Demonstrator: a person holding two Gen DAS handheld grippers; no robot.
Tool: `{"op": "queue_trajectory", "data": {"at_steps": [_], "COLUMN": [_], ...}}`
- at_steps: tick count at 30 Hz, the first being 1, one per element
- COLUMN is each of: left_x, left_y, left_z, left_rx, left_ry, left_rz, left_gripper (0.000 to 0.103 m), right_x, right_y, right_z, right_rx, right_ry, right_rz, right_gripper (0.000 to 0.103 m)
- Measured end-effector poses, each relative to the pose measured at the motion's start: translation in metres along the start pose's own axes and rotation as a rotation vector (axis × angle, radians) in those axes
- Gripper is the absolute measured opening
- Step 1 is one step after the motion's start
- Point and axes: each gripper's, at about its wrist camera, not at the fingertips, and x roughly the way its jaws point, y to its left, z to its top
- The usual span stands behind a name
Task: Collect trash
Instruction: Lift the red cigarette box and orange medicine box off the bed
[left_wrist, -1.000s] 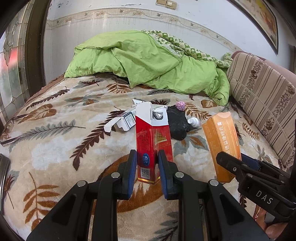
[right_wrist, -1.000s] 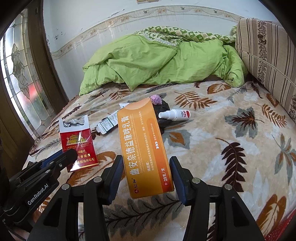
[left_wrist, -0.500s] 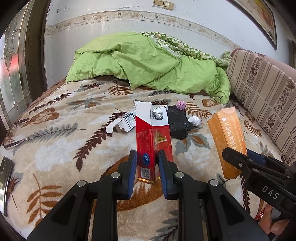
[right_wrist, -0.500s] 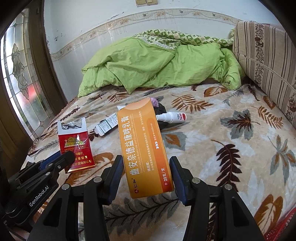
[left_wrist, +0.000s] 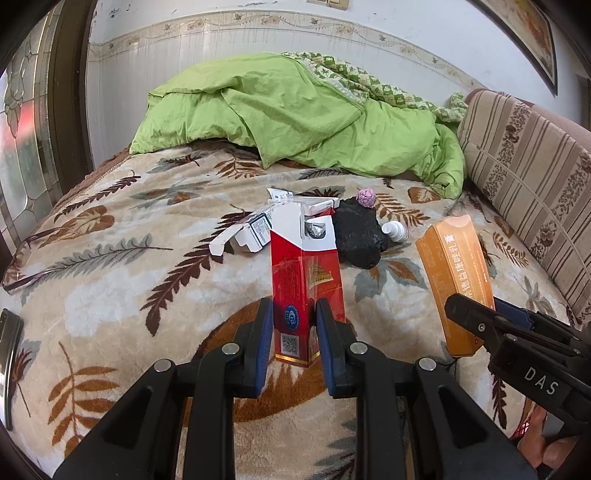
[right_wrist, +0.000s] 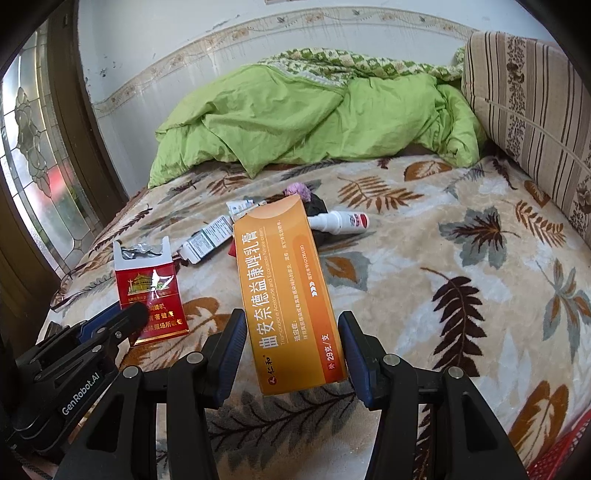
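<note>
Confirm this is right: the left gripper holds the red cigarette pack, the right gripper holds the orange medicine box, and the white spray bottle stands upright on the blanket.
One detail is wrong. The white spray bottle lies on its side on the blanket, not upright; the right wrist view shows it. The left gripper does hold the red cigarette pack, and the right gripper the orange medicine box.

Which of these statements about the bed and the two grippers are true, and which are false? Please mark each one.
1. The left gripper holds a red cigarette pack. True.
2. The right gripper is empty. False: it holds an orange box.
3. The red pack's lid is closed. False: its lid is flipped open, with foil showing.
4. A white spray bottle lies on the blanket. True.
5. The green quilt covers all the trash. False: it is bunched at the far end, away from the trash.
</note>
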Motion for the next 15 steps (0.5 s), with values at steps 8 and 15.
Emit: {"op": "queue_trajectory", "data": {"at_steps": [8, 15], "left_x": [0.009, 0.015], "left_y": [0.000, -0.001], "left_z": [0.003, 0.005], "left_rx": [0.000, 0.003], "left_ry": [0.020, 0.029], "left_rz": [-0.022, -0.038], "left_gripper": [0.022, 0.022], "right_x": [0.013, 0.021], "right_y": [-0.004, -0.004], "right_z": [-0.001, 0.000], "right_rx": [0.029, 0.040], "right_ry": [0.047, 0.070], "right_rz": [0.017, 0.033], "right_gripper": [0.055, 0.055]}}
